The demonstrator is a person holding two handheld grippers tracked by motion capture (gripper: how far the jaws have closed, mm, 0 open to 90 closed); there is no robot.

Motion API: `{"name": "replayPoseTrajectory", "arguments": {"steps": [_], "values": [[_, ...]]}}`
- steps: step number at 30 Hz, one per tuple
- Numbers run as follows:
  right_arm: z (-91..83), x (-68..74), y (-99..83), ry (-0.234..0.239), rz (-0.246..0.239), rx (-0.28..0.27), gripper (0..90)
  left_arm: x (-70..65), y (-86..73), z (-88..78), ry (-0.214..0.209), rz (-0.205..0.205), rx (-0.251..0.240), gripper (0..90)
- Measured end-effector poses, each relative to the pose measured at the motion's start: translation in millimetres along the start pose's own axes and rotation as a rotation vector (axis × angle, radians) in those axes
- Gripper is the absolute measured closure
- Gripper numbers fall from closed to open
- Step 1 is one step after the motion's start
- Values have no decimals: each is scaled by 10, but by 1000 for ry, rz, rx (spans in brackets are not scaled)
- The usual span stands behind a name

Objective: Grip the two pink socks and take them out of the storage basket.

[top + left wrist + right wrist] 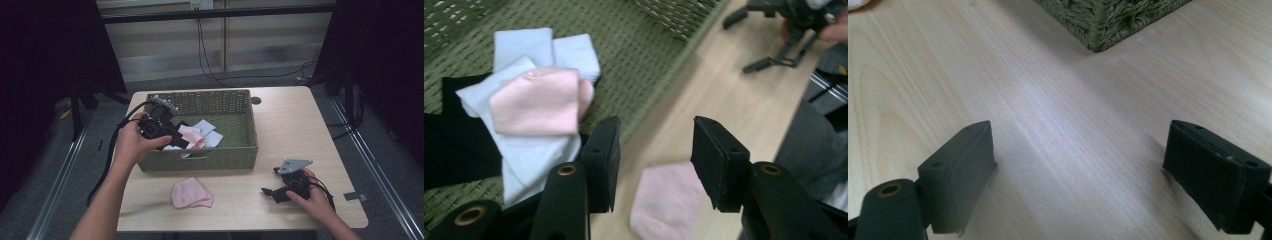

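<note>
Nearest the camera, the right tool (274,192) rests low near the front right corner of the tabletop (295,120), jaws spread wide with nothing between them. Over the basket's (235,155) front left rim, the left tool (181,140) hangs with its jaws parted and holding nothing. Inside the basket lies a pile of folded cloths: a pink one (536,100) on top of white ones (546,47), a black one (454,145) beside them. Another pink cloth (191,193) lies on the tabletop just before the basket, near the front edge.
</note>
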State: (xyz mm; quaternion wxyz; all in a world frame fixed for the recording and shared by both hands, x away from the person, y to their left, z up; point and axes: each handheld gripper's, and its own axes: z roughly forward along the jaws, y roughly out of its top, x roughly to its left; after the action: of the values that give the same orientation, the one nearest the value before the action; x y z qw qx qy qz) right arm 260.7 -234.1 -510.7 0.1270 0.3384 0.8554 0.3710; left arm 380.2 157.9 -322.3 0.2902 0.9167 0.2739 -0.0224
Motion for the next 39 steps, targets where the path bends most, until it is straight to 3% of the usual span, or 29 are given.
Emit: {"name": "replayPoseTrajectory", "arguments": {"steps": [8,15,27,32,34,39], "values": [[1,-1,0,0,-1,-1,122,215,79,226,62,-15,3,495],[1,-1,0,0,-1,-1,121,405,96,421,87,-44,2,477],[1,1,1,-1,2,-2,122,651,155,686,63,-82,-10,443],[1,1,1,-1,2,-2,121,727,166,791,78,-73,11,418],[2,1,1,-1,2,-2,122,740,171,838,81,-84,-5,416],[1,1,1,0,2,-2,121,804,165,936,104,-80,36,391]]}}
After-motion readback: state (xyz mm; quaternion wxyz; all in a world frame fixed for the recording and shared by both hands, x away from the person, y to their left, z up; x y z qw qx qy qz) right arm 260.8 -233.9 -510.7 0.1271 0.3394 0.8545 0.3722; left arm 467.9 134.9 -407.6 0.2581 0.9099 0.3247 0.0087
